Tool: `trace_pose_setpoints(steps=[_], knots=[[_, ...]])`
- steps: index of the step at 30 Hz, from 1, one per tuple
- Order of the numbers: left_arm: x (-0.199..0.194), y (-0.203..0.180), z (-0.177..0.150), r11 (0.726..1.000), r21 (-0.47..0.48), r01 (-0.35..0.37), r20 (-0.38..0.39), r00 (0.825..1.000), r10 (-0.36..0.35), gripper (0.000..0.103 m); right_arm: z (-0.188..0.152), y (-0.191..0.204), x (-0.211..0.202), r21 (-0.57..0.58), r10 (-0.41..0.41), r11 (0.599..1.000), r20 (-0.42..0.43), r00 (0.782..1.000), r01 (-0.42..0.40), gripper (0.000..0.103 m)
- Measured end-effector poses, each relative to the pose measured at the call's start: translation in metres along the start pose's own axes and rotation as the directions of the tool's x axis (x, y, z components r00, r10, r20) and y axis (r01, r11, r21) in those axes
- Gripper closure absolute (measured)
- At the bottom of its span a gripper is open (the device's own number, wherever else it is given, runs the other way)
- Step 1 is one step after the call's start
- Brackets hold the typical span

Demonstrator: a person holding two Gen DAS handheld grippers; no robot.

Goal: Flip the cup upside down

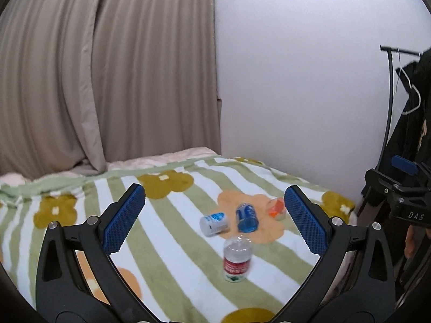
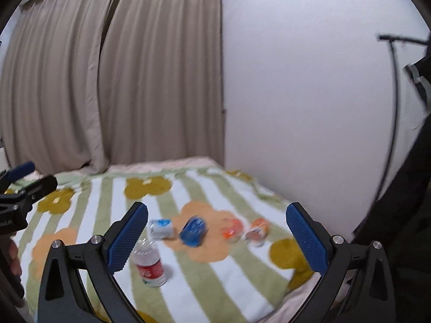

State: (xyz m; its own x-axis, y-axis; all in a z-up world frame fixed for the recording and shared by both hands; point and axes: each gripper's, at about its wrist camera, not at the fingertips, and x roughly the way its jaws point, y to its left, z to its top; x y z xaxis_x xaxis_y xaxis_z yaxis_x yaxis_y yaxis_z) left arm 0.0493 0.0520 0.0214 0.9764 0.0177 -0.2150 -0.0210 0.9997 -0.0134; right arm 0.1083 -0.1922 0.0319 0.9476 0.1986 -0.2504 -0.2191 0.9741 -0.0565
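Several small cups lie on their sides on a striped, flowered blanket (image 1: pixel 172 255): a white one with blue print (image 1: pixel 214 223) (image 2: pixel 161 228), a blue one (image 1: pixel 247 218) (image 2: pixel 193 231) and a clear orange one (image 1: pixel 277 208) (image 2: pixel 232 230). A fourth, orange-brown cup (image 2: pixel 257 231) shows only in the right wrist view. My left gripper (image 1: pixel 214 193) is open above the blanket, well short of the cups. My right gripper (image 2: pixel 217 207) is open too, holding nothing. Both views are slightly blurred.
A clear bottle with a red label (image 1: pixel 237 259) (image 2: pixel 150 265) stands upright in front of the cups. Beige curtains (image 1: pixel 107 80) and a white wall (image 1: pixel 296 80) back the bed. A clothes rack with dark garments (image 1: pixel 412 107) stands at the right.
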Motion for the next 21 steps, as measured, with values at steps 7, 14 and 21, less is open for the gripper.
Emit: trace_pose_setpoints(steps=[7,14,21], knots=[[-0.0006,-0.0034,-0.0049,1.0,-0.021,0.003,-0.005,1.0,-0.003,0.0,-0.0063,-0.0039,-0.0073,0.032,-0.016,0.999,0.008,1.0,0.016,0.001],[-0.0057,-0.0071,-0.0043,1.0,-0.011,-0.003,0.009,1.0,0.003,0.0,-0.0035,-0.0057,-0.0082,0.043,-0.032,0.999,0.005,0.999,0.031,0.001],[-0.0075,-0.0076,-0.0039,1.0,-0.01,0.0,0.008,1.0,0.0,0.0,-0.0028,-0.0037,-0.0088,0.041,-0.039,0.998,0.005,0.999,0.039,0.001]])
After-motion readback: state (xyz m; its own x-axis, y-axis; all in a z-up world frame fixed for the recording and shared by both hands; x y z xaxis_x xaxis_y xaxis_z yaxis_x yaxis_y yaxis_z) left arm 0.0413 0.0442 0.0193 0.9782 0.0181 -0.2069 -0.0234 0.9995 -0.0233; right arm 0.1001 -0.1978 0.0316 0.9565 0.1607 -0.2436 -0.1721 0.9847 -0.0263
